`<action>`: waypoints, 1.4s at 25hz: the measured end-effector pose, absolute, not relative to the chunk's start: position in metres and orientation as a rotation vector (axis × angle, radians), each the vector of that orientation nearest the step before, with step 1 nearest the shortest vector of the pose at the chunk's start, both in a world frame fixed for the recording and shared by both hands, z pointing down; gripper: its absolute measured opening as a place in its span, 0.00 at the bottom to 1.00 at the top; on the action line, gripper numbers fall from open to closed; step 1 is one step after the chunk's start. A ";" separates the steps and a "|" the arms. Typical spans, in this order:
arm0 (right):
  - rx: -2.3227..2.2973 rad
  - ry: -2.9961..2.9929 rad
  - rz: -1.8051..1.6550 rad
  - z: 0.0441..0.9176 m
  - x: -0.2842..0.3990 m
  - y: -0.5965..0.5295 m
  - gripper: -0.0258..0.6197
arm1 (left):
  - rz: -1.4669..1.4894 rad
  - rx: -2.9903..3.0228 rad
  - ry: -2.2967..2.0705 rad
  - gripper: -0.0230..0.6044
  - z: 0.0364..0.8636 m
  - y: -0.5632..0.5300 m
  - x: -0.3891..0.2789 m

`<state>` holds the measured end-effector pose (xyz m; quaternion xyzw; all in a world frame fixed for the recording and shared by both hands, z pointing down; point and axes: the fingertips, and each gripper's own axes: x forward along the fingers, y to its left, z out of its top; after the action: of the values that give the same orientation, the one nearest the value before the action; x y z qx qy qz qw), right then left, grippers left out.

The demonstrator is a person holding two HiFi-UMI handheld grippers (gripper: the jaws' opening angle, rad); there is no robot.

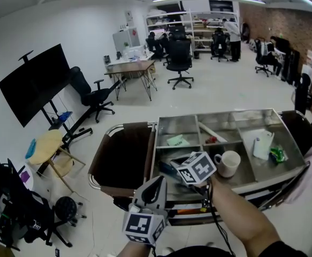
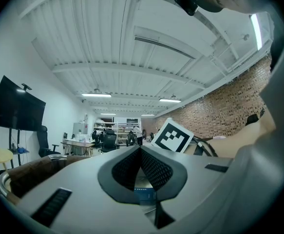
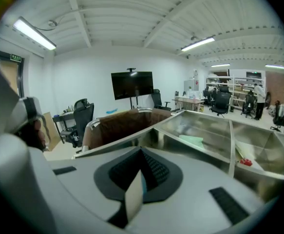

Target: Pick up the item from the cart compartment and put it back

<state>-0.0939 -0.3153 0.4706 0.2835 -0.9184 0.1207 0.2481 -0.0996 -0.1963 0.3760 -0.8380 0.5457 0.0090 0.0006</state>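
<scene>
The steel cart (image 1: 284, 171) has several compartments. My right gripper (image 1: 165, 168) hangs over the front left compartment, shut on a thin flat blue packet (image 1: 170, 171). In the right gripper view the packet (image 3: 133, 199) stands edge-on between the dark pads, with a pale edge and a blue face, and the right gripper (image 3: 141, 154) points down and across the cart. My left gripper (image 1: 159, 179) sits just in front of the cart's near edge, low and level. In its own view the left gripper (image 2: 141, 150) has its pads meeting with nothing held. A bit of blue (image 2: 144, 195) shows below them.
Other compartments hold a green packet (image 1: 177, 140), a small red thing (image 1: 212, 140), a white mug (image 1: 228, 163), a white bag (image 1: 263, 143) and a green wrapper (image 1: 278, 154). A brown fabric bin (image 1: 123, 157) hangs on the cart's left end. Office chairs and desks stand further back.
</scene>
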 end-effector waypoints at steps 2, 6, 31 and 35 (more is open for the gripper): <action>0.795 -2.551 0.340 0.462 -0.090 -0.309 0.07 | 0.032 -2.627 1.717 0.04 0.376 -0.196 -0.101; 0.853 -2.661 0.332 0.432 -0.078 -0.296 0.07 | 0.026 -2.635 1.719 0.04 0.377 -0.196 -0.099; 1.149 -2.973 0.151 0.325 0.041 -0.205 0.07 | 0.012 -2.651 1.688 0.04 0.377 -0.199 -0.087; 1.217 -2.981 0.160 0.328 0.065 -0.196 0.07 | 0.019 -2.664 1.677 0.04 0.375 -0.198 -0.085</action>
<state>0.0652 -0.1962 0.3276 0.3770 -0.9240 0.0496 -0.0412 -0.0853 -0.1981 0.3752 -0.8463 0.5327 0.0060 -0.0033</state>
